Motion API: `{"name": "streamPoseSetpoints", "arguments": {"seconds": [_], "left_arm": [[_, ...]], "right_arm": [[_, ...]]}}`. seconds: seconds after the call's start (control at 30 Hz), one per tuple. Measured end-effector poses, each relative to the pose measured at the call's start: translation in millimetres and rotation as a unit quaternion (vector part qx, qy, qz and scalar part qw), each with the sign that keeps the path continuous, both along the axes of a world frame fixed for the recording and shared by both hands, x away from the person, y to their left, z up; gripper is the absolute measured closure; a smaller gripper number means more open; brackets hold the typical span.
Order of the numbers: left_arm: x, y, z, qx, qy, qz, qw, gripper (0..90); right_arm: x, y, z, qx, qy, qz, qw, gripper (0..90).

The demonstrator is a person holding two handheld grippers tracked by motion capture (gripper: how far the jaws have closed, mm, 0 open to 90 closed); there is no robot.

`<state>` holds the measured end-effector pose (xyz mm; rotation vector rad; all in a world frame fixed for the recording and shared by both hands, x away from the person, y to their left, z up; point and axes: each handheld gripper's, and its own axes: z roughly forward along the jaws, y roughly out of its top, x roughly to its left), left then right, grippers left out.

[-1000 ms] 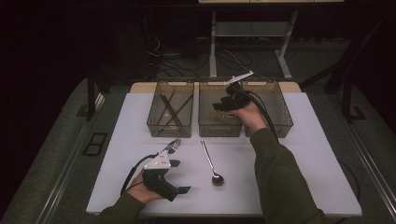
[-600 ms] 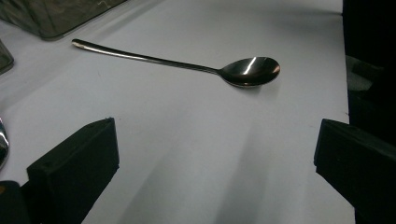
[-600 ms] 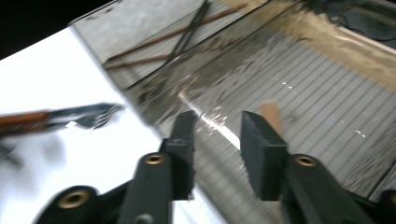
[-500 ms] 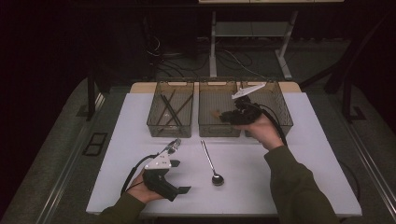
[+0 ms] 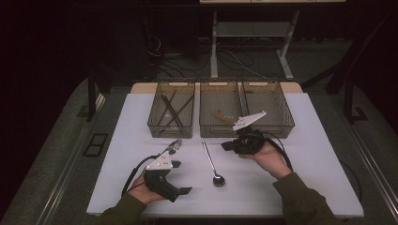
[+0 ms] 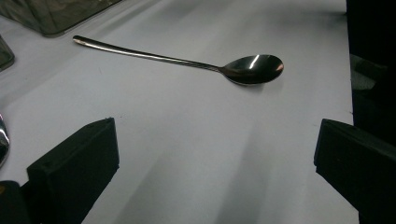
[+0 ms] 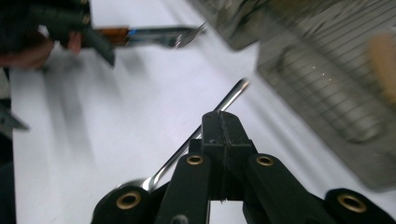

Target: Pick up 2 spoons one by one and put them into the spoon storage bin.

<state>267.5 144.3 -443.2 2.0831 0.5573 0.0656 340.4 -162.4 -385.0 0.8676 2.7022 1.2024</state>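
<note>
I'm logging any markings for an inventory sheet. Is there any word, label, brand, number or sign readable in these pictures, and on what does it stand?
None can be read.
The spoon, the three mesh baskets and the white table show no lettering.
The left hand-held gripper, its jaws wide open, and the right hand-held gripper, shut on nothing, carry no legible marking; the grey plate on the right one looks blank.
</note>
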Motion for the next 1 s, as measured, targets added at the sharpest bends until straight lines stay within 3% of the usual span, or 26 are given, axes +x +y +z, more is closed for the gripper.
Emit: {"name": "streamPoseSetpoints", "arguments": {"seconds": [0.23, 0.37, 0.53, 0.77, 1.0], "left_arm": [[0.5, 0.1, -0.2, 0.001, -0.002, -0.001, 1.0, 0.0], [0.4, 0.1, -0.2, 0.002, -0.001, -0.001, 1.0, 0.0], [0.3, 0.1, -0.3, 0.002, -0.001, -0.001, 1.0, 0.0], [0.1, 0.3, -0.1, 0.001, 0.0, 0.0, 1.0, 0.0], [0.4, 0.4, -0.1, 0.002, -0.001, 0.0, 1.0, 0.0]], "right_arm": [[-26.5, 18.9, -23.6, -0.015, 0.012, 0.03, 0.9994, 89.9], [-34.0, 29.5, -35.0, -0.031, 0.022, 0.04, 0.9985, 89.9], [-35.6, 41.2, -44.2, -0.045, 0.024, 0.048, 0.9975, 90.0], [-35.9, 47.4, -53.7, -0.077, 0.01, 0.055, 0.9955, 90.0], [-37.2, 49.3, -53.5, -0.088, 0.007, 0.056, 0.9946, 90.0]]}}
